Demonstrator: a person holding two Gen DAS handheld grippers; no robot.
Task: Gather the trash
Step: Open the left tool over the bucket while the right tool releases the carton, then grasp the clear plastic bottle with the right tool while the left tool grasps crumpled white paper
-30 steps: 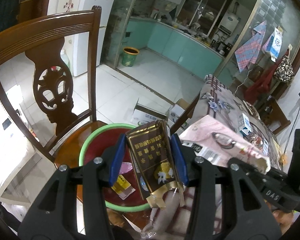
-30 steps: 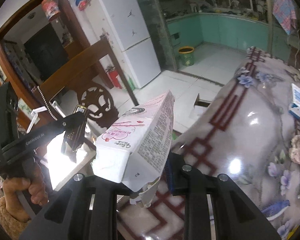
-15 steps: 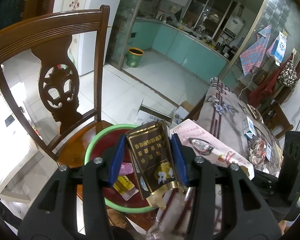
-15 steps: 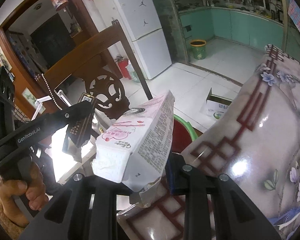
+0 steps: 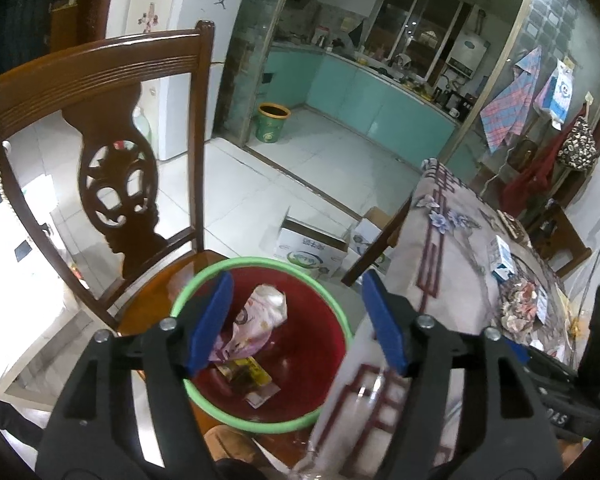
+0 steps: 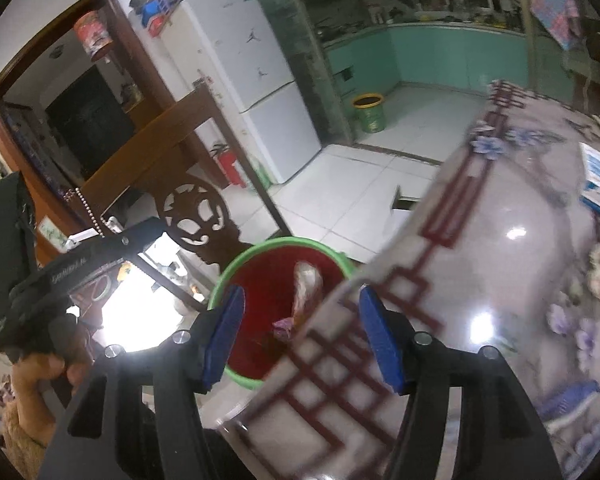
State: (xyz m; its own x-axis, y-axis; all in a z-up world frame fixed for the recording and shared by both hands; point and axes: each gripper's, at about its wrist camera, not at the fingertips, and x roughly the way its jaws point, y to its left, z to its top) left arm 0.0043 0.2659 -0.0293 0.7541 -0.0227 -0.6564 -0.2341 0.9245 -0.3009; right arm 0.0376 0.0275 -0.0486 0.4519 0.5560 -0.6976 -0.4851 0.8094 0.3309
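Black grippers (image 5: 296, 320), blue jaws, seemingly silver screws.

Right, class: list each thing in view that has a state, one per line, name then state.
left gripper: open, empty, just opened
right gripper: open, empty, just opened
red basin: on the chair seat, holding trash
pink carton: lying in the basin
cardboard box: on the floor, flaps open

No legible text: print on the cardboard box (image 5: 310, 250) and wrappers too blurred.
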